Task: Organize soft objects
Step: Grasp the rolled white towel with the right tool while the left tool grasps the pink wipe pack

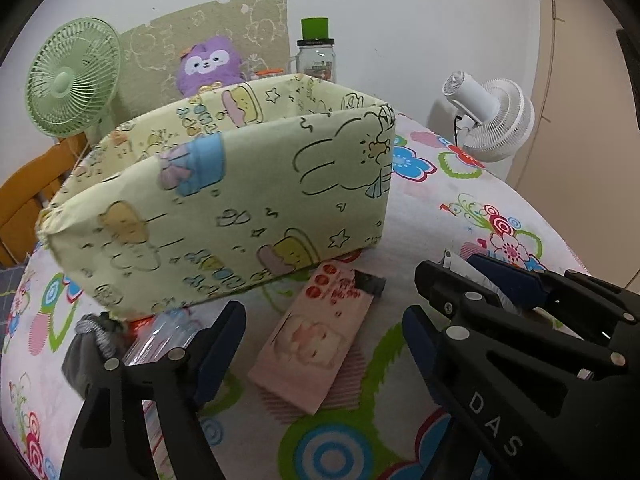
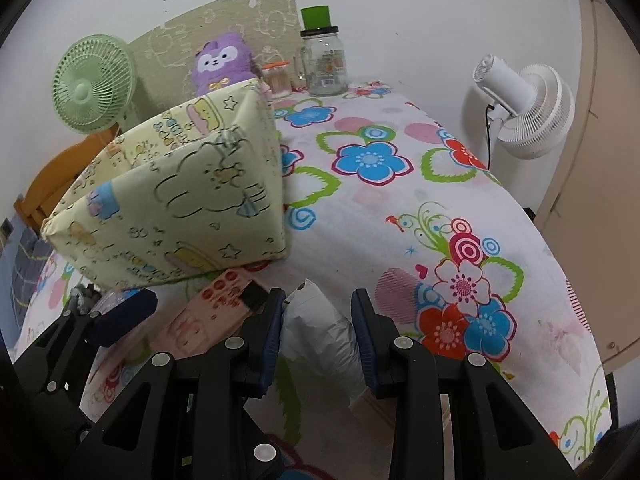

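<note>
A pale green cartoon-print fabric bin (image 1: 220,208) (image 2: 172,208) stands open-topped on the flowered tablecloth. In front of it lies a flat pink packet (image 1: 312,348) (image 2: 208,312), and my left gripper (image 1: 320,340) hovers over it, open, with its pads clear of the packet. My right gripper (image 2: 318,320) is shut on a soft white-grey pack (image 2: 316,332), held just above the cloth to the right of the pink packet. The left gripper's dark blue fingertip (image 2: 124,316) shows at the left of the right wrist view.
A grey cloth item (image 1: 88,344) and a clear plastic package (image 1: 168,332) lie left of the pink packet. A purple plush (image 1: 210,64), a green-lidded glass jar (image 1: 316,56) and a green fan (image 1: 68,80) stand behind the bin. A white fan (image 2: 528,108) is at the right edge and a wooden chair (image 1: 32,192) at the left.
</note>
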### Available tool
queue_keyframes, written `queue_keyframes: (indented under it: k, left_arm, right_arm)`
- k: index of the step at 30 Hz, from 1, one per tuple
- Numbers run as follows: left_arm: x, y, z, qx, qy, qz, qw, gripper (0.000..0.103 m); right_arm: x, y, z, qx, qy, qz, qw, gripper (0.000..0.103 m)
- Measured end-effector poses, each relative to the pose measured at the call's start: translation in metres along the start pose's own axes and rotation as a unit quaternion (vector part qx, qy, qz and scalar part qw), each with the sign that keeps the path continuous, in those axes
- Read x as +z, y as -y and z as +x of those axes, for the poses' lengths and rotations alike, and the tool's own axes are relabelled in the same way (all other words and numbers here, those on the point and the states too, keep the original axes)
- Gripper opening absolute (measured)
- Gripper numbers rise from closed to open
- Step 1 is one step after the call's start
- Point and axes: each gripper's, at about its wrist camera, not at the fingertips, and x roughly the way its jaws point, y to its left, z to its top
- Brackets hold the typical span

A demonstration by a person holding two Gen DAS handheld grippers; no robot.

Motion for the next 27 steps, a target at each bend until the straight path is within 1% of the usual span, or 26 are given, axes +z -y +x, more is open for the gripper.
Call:
queue_keyframes:
  k: [5, 8, 11, 13, 15, 24, 27]
  left_arm:
    - [0.006, 0.000, 0.011, -0.019, -0.019, -0.008, 0.9996, 0.078]
    - [0.007, -0.001, 0.016, -0.029, -0.030, -0.011, 0.9991, 0.071]
    - [0.007, 0.000, 0.017, -0.024, -0.031, -0.012, 0.9992, 0.066]
    - [0.006, 0.000, 0.016, -0.025, -0.030, -0.012, 0.9992, 0.060]
    - [0.006, 0.000, 0.015, -0.026, -0.028, -0.011, 0.9992, 0.050]
    - [-0.002, 0.001, 0.009, -0.031, -0.024, -0.005, 0.9992, 0.041]
    - [-0.005, -0.001, 0.004, -0.035, -0.024, -0.015, 0.9990, 0.040]
  right_arm:
    - [0.004, 0.003, 0.008, -0.001, -0.006, 0.005, 1.000, 0.037]
    - [0.005, 0.003, 0.014, 0.001, -0.012, 0.008, 1.000, 0.037]
    - [0.005, 0.003, 0.017, 0.001, -0.016, 0.009, 1.000, 0.037]
    - [0.006, 0.003, 0.017, 0.000, -0.015, 0.008, 1.000, 0.037]
    - [0.006, 0.002, 0.018, 0.000, -0.016, 0.008, 1.000, 0.037]
    - [0.000, -0.001, 0.013, -0.002, -0.017, 0.006, 1.000, 0.037]
    - [-0.002, -0.004, 0.009, 0.000, -0.015, 0.001, 1.000, 0.037]
